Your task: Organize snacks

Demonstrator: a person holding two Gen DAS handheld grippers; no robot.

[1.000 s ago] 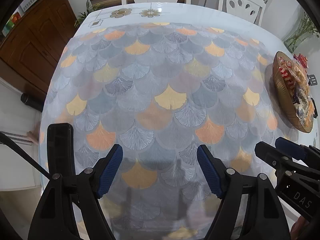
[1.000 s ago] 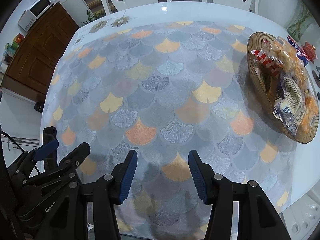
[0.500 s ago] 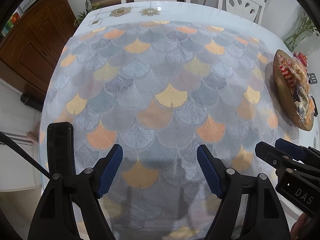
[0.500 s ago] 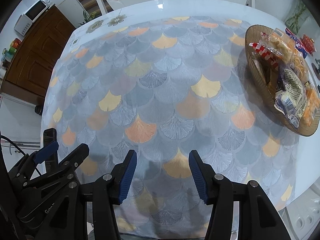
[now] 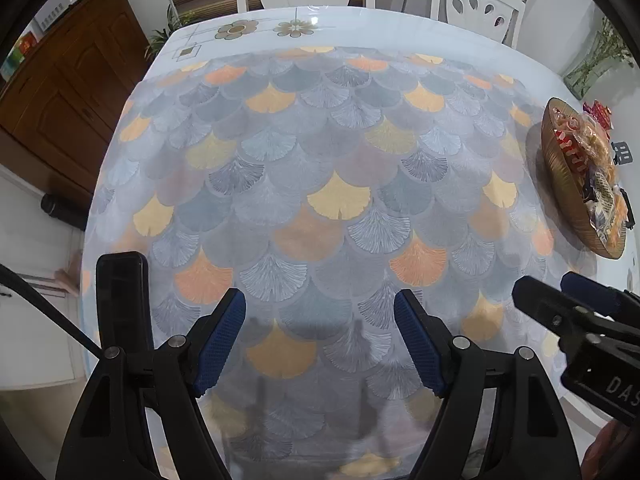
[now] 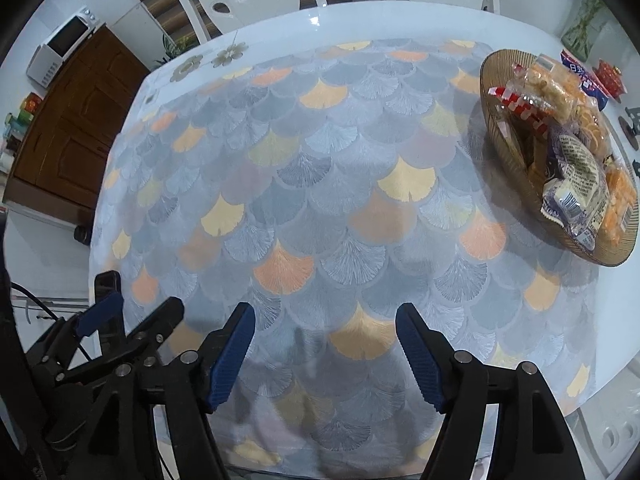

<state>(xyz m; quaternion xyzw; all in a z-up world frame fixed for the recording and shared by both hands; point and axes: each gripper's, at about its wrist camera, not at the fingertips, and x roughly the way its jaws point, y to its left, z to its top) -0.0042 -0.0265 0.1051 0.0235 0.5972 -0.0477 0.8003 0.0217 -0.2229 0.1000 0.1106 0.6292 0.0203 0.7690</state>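
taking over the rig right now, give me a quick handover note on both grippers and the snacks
Left gripper: open, nothing between its fingers, above the tablecloth.
Right gripper: its jaws are opening, nothing between them, also above bare cloth.
Snacks: several wrapped packets piled in the brown basket at the right side of the table. A couple more packets lie on the table just beyond the basket.
Done: most snacks appear gathered in the basket; no loose packets on the patterned cloth.
Left: probably the packets beyond the basket, if they belong to the job; neither gripper is near them.
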